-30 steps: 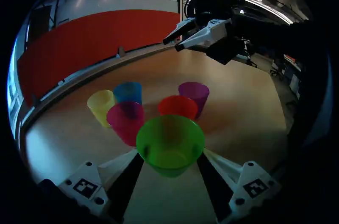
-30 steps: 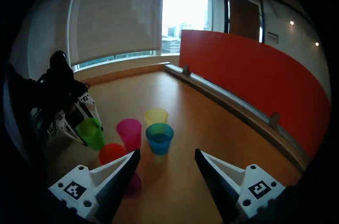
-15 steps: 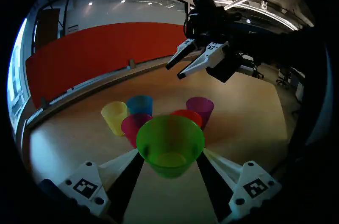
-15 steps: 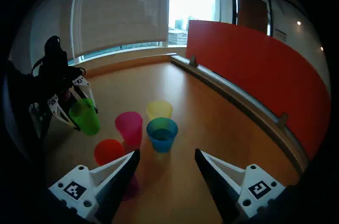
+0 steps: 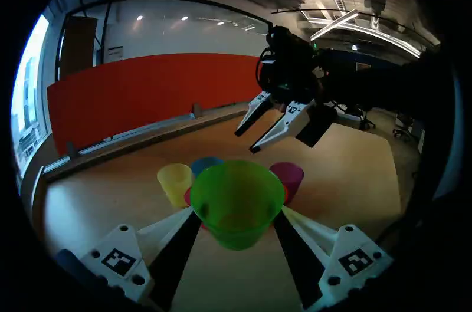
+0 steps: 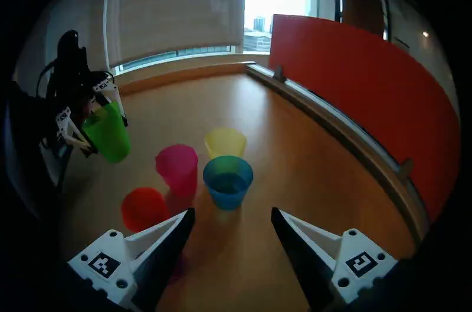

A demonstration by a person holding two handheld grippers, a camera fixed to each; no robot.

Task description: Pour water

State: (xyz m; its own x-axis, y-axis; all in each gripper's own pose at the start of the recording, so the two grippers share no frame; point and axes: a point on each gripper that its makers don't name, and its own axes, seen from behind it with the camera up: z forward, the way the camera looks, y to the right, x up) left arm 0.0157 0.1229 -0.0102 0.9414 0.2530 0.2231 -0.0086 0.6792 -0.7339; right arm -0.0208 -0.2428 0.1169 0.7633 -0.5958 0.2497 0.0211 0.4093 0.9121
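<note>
My left gripper point(image 5: 236, 214) is shut on a translucent green cup point(image 5: 237, 203), held up off the wooden table point(image 5: 354, 182). In the right gripper view the same green cup point(image 6: 107, 133) hangs tilted at the left in the left gripper point(image 6: 105, 135). A blue cup point(image 6: 228, 181) with what looks like water stands just ahead of my open right gripper point(image 6: 232, 223). Around it stand a yellow cup point(image 6: 225, 142), a pink cup point(image 6: 177, 167) and a red cup point(image 6: 143, 209). The right gripper point(image 5: 245, 141) hovers above the cups, held by a dark sleeve.
An orange partition point(image 6: 366, 94) runs along the table's far edge. A window with a blind point(image 6: 177, 17) lies behind the left gripper. A purple cup point(image 5: 287, 175) stands at the right of the group. Bare table point(image 6: 265, 265) lies in front of the blue cup.
The left gripper has lifted the green cup higher, and the other cups have sunk lower behind it. In the right gripper view the green cup now hangs higher and more tilted.
</note>
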